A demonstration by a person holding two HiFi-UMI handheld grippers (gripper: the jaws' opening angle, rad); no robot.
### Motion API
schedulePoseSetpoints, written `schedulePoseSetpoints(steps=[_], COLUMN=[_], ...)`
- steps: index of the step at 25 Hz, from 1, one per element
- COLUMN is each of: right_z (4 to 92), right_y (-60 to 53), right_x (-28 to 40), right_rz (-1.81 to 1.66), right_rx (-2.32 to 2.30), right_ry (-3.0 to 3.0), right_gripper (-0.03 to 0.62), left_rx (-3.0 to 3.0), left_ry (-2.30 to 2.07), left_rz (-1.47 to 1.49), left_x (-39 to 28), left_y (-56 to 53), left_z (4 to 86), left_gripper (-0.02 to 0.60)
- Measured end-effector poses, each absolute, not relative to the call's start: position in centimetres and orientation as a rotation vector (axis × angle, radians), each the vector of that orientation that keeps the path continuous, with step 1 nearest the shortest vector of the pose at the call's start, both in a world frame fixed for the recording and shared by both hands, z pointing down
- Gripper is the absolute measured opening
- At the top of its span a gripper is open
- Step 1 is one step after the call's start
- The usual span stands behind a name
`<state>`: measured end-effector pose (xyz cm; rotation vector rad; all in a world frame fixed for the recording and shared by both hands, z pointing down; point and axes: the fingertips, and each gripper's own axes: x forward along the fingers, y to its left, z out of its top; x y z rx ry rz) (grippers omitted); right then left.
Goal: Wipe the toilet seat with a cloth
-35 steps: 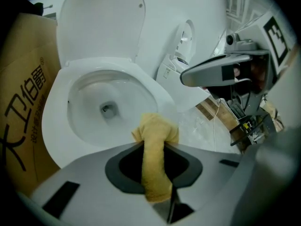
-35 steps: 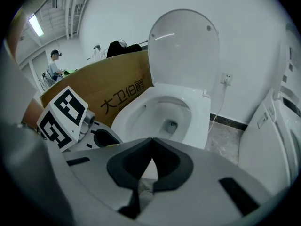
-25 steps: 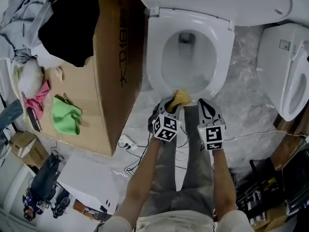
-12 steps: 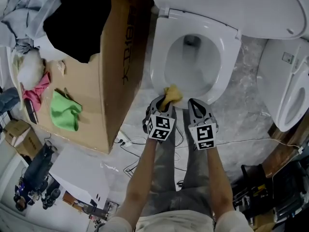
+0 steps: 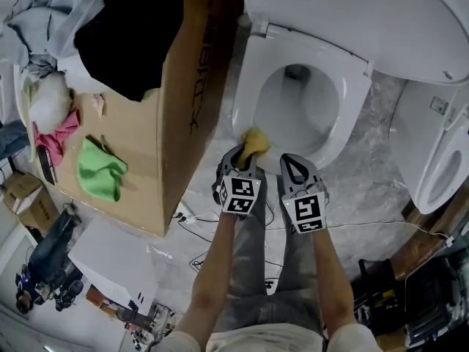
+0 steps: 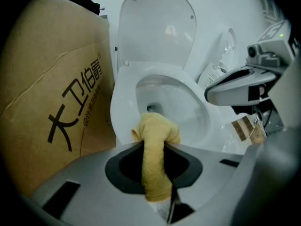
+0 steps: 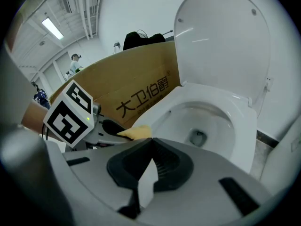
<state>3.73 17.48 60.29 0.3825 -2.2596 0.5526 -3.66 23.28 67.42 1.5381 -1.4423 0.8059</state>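
There are two grippers, one in each of the person's hands. The left gripper (image 5: 244, 158) is closed tight on one yellow cloth (image 5: 256, 141), and the cloth runs up between its jaws and bunches out past the tips. The bunched end of the cloth sits on the front edge of the white toilet seat (image 5: 353, 101), on the side near the box. The right gripper (image 5: 294, 164) is just beside the left one. Its jaws are pressed together with nothing between them, and it hangs in front of the seat without touching it. There are two toilets. The near toilet has its lid (image 5: 366, 20) standing up, and one other toilet (image 5: 440, 145) stands off to the right. One big brown cardboard box (image 5: 187, 116) stands right next to the near toilet, with dark print on its side. On the box's flat brown part lie one green cloth (image 5: 101, 169) and one pink cloth (image 5: 56, 139), well apart from the toilet.
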Motion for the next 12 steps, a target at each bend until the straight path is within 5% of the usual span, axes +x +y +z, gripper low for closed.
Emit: schedulePoseSetpoints(steps=[12], right_z=[59.5], right_y=[15.3], right_x=[1.5], right_rz=[0.550], right_rx=[0.371], right_ry=[-2.287], right_gripper=[0.008], left_rx=[1.480], left_ry=[-1.500], left_rz=[0.808], left_x=[-7.1], left_y=[20.9], left_z=[67.4], left_gripper=[0.097])
